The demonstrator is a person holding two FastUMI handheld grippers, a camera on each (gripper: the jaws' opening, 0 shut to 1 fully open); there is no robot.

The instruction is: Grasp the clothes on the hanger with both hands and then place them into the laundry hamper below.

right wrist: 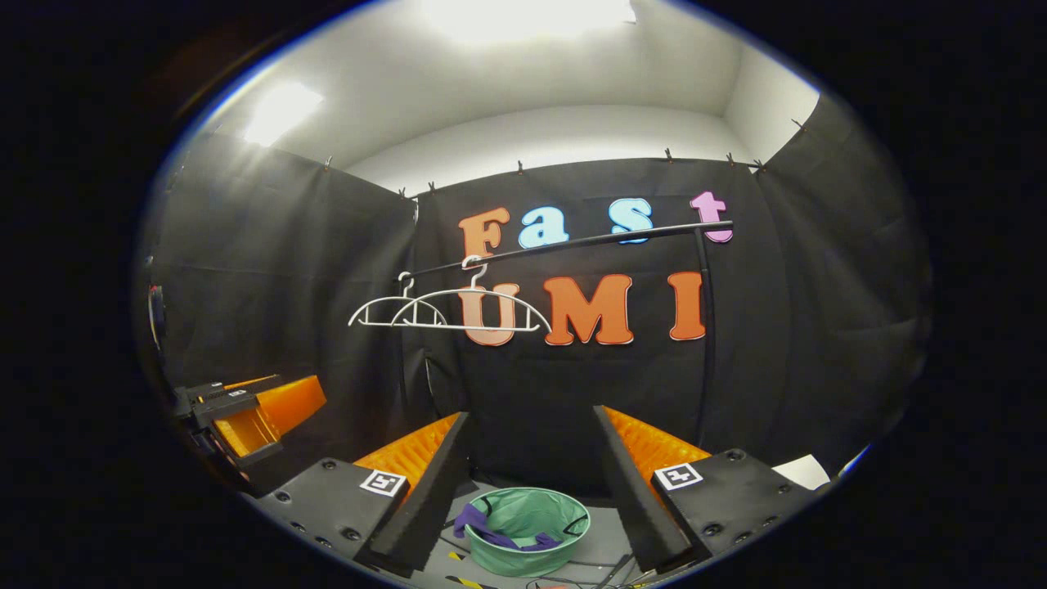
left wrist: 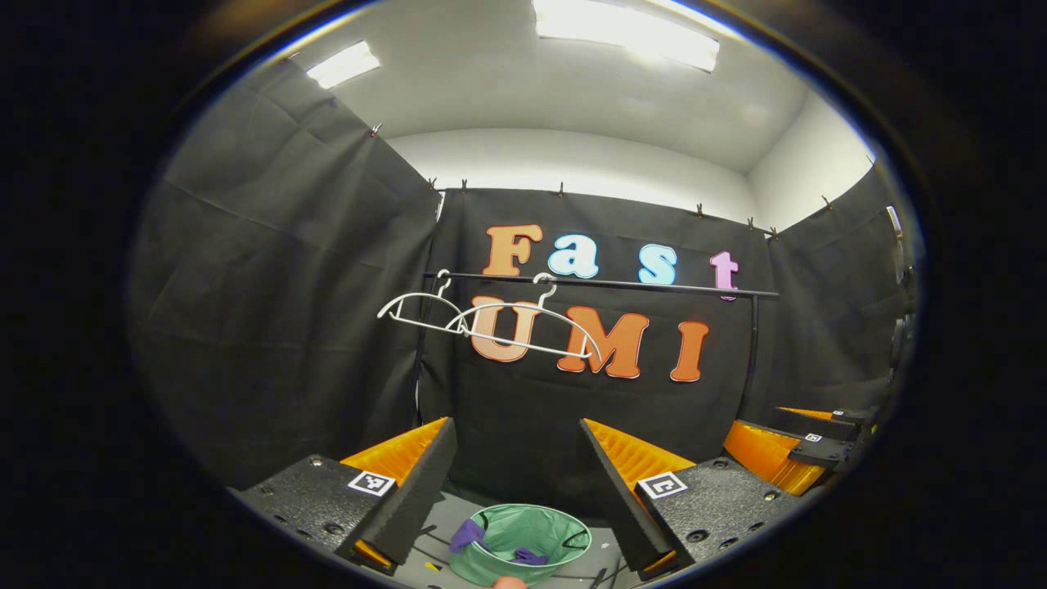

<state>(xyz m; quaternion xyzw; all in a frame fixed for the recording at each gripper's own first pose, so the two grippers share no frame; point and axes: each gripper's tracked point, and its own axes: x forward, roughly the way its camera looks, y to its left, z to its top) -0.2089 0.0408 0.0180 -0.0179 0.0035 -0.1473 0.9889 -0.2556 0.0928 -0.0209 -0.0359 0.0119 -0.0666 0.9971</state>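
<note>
In the left gripper view the left gripper (left wrist: 517, 478) is raised with its fingers spread wide and nothing between them; below, on the grey floor, stands the green laundry hamper (left wrist: 520, 555), with purple clothes (left wrist: 468, 535) draped over its near-left rim and a second purple patch (left wrist: 530, 557) inside; two white hangers (left wrist: 491, 323) hang bare and overlapping from the black rail (left wrist: 601, 284) toward its left end. The other gripper shows at the right edge of this view (left wrist: 797, 450). In the right gripper view the right gripper (right wrist: 532, 466) likewise has its fingers wide apart, holding nothing; the hamper (right wrist: 527, 546) sits between them on the floor, the purple garment (right wrist: 491, 528) lying over its left rim and along the inside, perhaps one piece rather than two.
</note>
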